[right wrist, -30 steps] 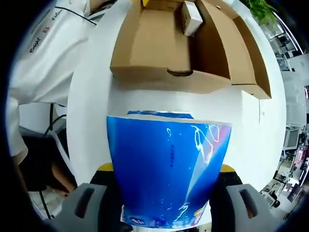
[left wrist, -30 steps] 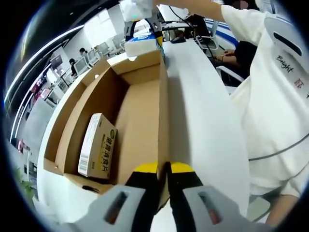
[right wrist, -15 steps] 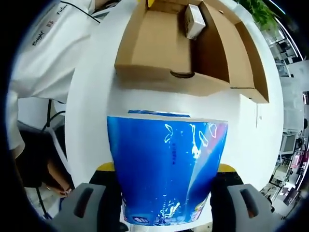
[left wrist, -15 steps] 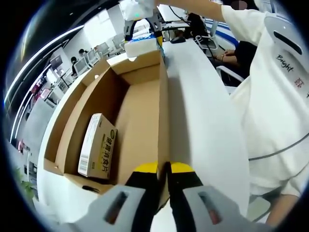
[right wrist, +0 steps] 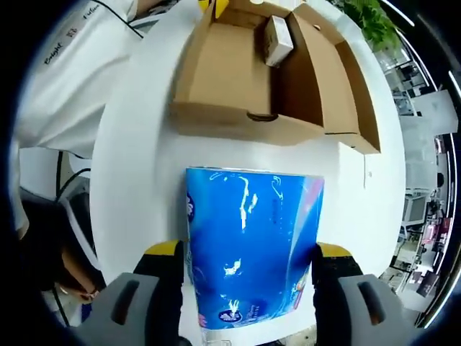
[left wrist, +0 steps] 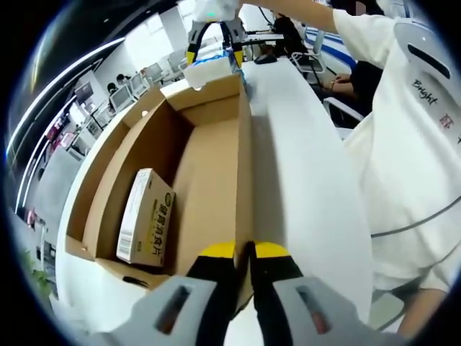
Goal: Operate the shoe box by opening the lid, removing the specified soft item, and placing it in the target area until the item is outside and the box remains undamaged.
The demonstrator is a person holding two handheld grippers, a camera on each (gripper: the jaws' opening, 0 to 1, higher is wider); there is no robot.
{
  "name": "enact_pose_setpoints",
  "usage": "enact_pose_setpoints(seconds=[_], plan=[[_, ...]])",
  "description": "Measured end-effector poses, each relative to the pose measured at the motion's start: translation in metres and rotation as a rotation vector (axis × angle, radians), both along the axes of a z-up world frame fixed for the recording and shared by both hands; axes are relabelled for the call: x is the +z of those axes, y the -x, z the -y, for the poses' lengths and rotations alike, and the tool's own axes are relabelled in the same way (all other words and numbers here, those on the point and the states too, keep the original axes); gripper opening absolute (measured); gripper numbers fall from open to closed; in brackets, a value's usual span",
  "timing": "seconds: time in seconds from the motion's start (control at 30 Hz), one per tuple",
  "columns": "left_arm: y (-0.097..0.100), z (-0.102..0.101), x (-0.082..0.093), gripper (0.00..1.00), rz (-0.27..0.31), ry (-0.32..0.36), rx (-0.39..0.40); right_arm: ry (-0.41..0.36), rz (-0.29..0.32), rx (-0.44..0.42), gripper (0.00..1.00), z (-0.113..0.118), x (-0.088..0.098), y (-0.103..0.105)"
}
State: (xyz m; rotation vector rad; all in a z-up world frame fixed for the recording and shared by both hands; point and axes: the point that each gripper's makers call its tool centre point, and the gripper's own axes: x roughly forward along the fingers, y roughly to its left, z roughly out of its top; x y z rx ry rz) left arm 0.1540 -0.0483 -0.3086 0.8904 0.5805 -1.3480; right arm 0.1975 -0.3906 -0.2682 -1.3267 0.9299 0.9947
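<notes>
The open brown cardboard shoe box (left wrist: 216,130) lies on a white table (left wrist: 302,166). A small printed carton (left wrist: 146,216) rests against its left inner wall. My left gripper (left wrist: 245,251) is shut on the box's near right wall. At the far end of the box stands a soft blue tissue pack (left wrist: 215,66), with my right gripper (left wrist: 213,45) just above it. In the right gripper view the blue pack (right wrist: 252,245) stands on the table (right wrist: 137,173) in front of the box (right wrist: 238,79). My right gripper (right wrist: 248,251) is open, with small gaps between its jaws and the pack.
A person in a white shirt (left wrist: 410,144) stands along the table's right side, the same shirt (right wrist: 65,72) at upper left in the right gripper view. Office desks and people (left wrist: 122,90) lie beyond the table. A green plant (right wrist: 367,21) stands past the box.
The blue pack now looks smaller and lower between my right jaws, with gaps at its sides. The right gripper has risen away from it. The left gripper and box have not moved.
</notes>
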Motion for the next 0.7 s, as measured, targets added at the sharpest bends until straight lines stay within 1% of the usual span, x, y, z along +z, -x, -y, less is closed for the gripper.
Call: enact_pose_setpoints(seconds=[0.03, 0.17, 0.27, 0.37, 0.43, 0.47, 0.53, 0.6, 0.63, 0.7], plan=[[0.0, 0.0, 0.0, 0.06, 0.006, -0.001, -0.003, 0.011, 0.016, 0.0, 0.75, 0.001, 0.001, 0.001], [0.0, 0.0, 0.0, 0.06, 0.002, -0.003, 0.0, 0.011, 0.031, -0.007, 0.75, -0.001, 0.004, 0.005], [0.0, 0.0, 0.0, 0.06, 0.006, -0.001, 0.0, -0.033, 0.06, 0.0, 0.73, -0.007, 0.014, 0.003], [0.0, 0.0, 0.0, 0.06, 0.009, -0.002, -0.002, -0.068, 0.07, -0.004, 0.73, -0.01, 0.023, 0.003], [0.0, 0.0, 0.0, 0.06, 0.009, -0.002, -0.002, -0.101, 0.078, 0.011, 0.72, -0.016, 0.028, 0.004], [0.0, 0.0, 0.0, 0.06, 0.009, -0.001, -0.002, -0.132, 0.076, 0.012, 0.71, -0.021, 0.031, 0.006], [-0.001, 0.0, 0.0, 0.06, 0.009, 0.0, -0.002, -0.183, 0.075, -0.002, 0.68, -0.027, 0.037, 0.009], [-0.001, 0.0, 0.0, 0.06, 0.011, -0.001, -0.004, -0.238, 0.084, -0.027, 0.61, -0.033, 0.044, 0.009], [-0.001, 0.0, 0.0, 0.06, 0.013, -0.001, -0.005, -0.278, 0.082, -0.037, 0.59, -0.037, 0.048, 0.01], [-0.001, 0.0, 0.0, 0.06, 0.016, 0.004, -0.009, -0.312, 0.092, -0.041, 0.59, -0.04, 0.052, 0.01]])
